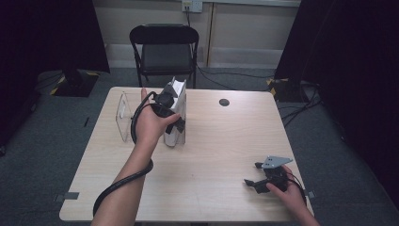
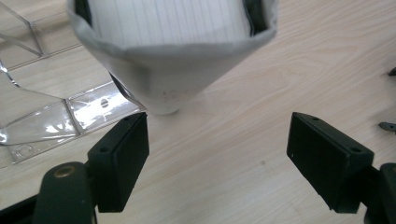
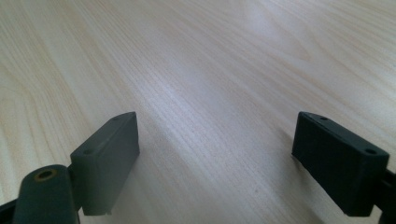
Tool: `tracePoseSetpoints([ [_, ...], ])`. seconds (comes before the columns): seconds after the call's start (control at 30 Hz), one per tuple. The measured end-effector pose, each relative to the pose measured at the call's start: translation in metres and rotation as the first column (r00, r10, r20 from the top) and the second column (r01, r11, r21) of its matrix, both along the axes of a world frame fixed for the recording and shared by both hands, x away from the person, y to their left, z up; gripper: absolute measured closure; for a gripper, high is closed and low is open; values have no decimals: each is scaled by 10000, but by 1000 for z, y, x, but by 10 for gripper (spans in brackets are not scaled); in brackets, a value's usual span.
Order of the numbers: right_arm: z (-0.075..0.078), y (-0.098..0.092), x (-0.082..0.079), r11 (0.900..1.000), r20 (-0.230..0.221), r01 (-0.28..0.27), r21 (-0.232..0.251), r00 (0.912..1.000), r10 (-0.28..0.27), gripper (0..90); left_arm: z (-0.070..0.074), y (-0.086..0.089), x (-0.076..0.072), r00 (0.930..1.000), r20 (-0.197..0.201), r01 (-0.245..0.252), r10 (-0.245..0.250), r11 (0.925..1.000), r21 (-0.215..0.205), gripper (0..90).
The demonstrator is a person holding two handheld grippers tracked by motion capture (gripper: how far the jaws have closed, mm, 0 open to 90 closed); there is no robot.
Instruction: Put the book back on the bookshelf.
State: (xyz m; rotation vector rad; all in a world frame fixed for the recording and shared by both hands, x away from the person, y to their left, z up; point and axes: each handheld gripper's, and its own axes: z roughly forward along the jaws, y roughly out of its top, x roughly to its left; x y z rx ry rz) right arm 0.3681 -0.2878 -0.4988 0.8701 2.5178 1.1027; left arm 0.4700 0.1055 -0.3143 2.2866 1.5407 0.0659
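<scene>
You are holding your left claw (image 2: 217, 154) open just short of the white paper stack (image 2: 170, 51) standing on the counter (image 2: 261, 84), its corner lying ahead between the jaws, untouched.

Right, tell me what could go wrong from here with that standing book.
1. The book stands on end on the table, and the left tongs are open around its bottom corner without pressing it, so a nudge could tip it.
2. The clear plastic stand sits close beside it, so a falling book might knock it.
3. The right tongs lie open far off, probably too far to steady anything.
</scene>
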Motion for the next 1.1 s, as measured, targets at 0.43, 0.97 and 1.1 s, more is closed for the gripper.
tracePoseSetpoints([
  [0.43,0,0,0,10000,7,8,5,10000,-8,142,-5,-2,-4,9992,74,386,-384,9990,-225,212],
  [0.97,0,0,0,10000,12,3,4,10000,-3,142,-14,-8,-9,9979,89,648,-645,9971,-396,215],
  [1.1,0,0,0,10000,5,-3,-4,10000,3,142,-16,-11,-9,9981,112,610,-605,9970,-475,215],
])
